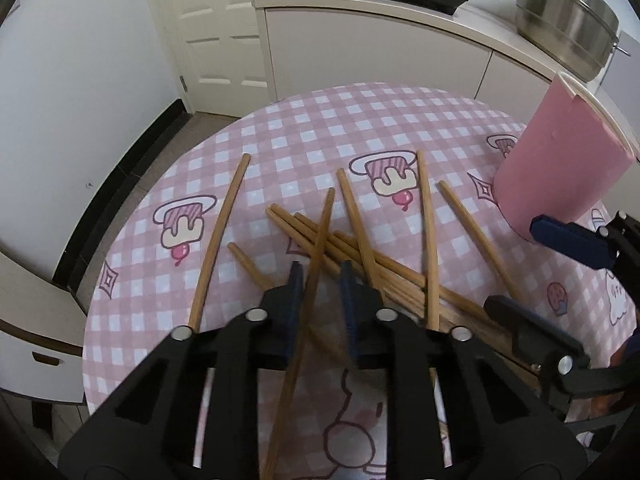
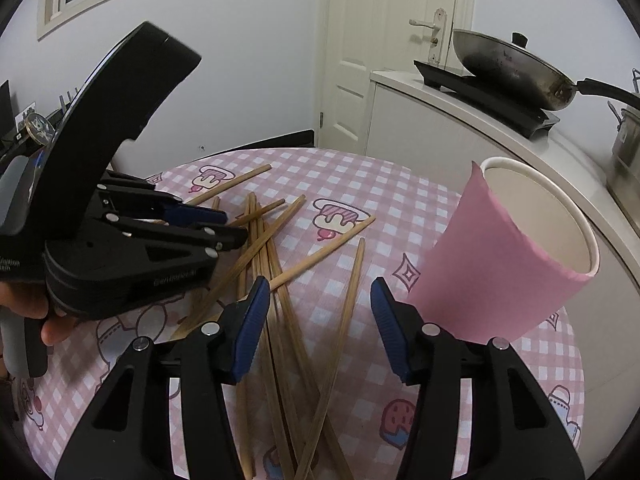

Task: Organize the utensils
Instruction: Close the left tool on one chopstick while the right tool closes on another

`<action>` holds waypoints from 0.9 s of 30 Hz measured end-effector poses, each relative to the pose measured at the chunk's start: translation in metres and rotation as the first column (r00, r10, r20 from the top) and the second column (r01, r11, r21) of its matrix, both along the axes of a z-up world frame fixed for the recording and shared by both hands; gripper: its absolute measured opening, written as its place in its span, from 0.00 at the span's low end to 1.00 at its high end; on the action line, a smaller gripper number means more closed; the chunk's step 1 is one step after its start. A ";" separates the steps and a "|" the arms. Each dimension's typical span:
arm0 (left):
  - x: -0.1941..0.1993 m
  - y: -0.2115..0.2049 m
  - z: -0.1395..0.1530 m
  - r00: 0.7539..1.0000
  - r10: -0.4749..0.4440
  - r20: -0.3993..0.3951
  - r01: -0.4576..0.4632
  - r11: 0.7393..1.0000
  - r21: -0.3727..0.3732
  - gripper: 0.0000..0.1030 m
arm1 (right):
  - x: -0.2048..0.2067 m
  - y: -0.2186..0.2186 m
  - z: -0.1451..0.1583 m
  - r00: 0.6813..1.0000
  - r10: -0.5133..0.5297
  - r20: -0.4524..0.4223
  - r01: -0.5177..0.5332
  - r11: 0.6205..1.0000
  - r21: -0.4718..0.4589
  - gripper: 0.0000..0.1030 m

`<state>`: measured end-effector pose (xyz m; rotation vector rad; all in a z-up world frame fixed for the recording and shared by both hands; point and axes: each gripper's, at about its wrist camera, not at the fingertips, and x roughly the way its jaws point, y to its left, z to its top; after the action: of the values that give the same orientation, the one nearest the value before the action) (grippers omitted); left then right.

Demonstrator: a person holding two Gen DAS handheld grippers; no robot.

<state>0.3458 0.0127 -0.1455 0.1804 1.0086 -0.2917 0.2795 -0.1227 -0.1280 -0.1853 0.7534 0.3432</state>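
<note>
Several wooden chopsticks [image 1: 360,248] lie scattered and crossed on the round table; they also show in the right wrist view [image 2: 276,264]. My left gripper [image 1: 322,280] hovers over the pile with its jaws partly apart around one chopstick [image 1: 308,304], not pinching it; it also shows in the right wrist view [image 2: 230,226]. My right gripper [image 2: 320,308] is open and empty above the pile. A pink paper cup [image 2: 508,256] stands just right of the right gripper, and appears in the left wrist view [image 1: 560,160].
The table has a pink checked cloth [image 1: 304,128]. Behind it runs a white counter [image 2: 460,120] with a wok [image 2: 512,68] on a black stove and a steel pot [image 1: 568,16]. A white door [image 1: 216,32] is at the back.
</note>
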 end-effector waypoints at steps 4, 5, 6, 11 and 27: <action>0.004 0.004 -0.001 1.000 -0.004 -0.030 0.002 0.998 -0.060 0.10 | 0.001 0.001 0.000 1.000 0.007 -0.007 -0.007 1.000 0.005 0.48; 0.004 0.004 -0.002 1.000 -0.002 -0.028 0.000 0.998 -0.060 0.09 | 0.001 0.002 0.000 1.000 0.008 -0.007 -0.008 1.000 0.005 0.48; 0.006 0.005 -0.002 1.000 -0.001 -0.028 -0.001 0.998 -0.061 0.09 | 0.001 0.002 0.000 1.000 0.008 -0.008 -0.008 1.000 0.005 0.48; 0.004 0.008 -0.001 1.000 0.011 -0.021 -0.012 0.999 -0.048 0.09 | 0.000 0.002 0.000 1.000 0.010 -0.009 -0.010 1.000 0.008 0.48; -0.034 0.040 0.049 0.984 0.094 0.149 -0.081 0.992 -0.092 0.06 | 0.018 0.024 0.005 0.999 0.012 -0.035 -0.011 1.000 0.014 0.48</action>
<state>0.3120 0.0526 -0.0963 0.0788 0.8481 -0.2367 0.2980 -0.0990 -0.1235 -0.1714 0.7845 0.3632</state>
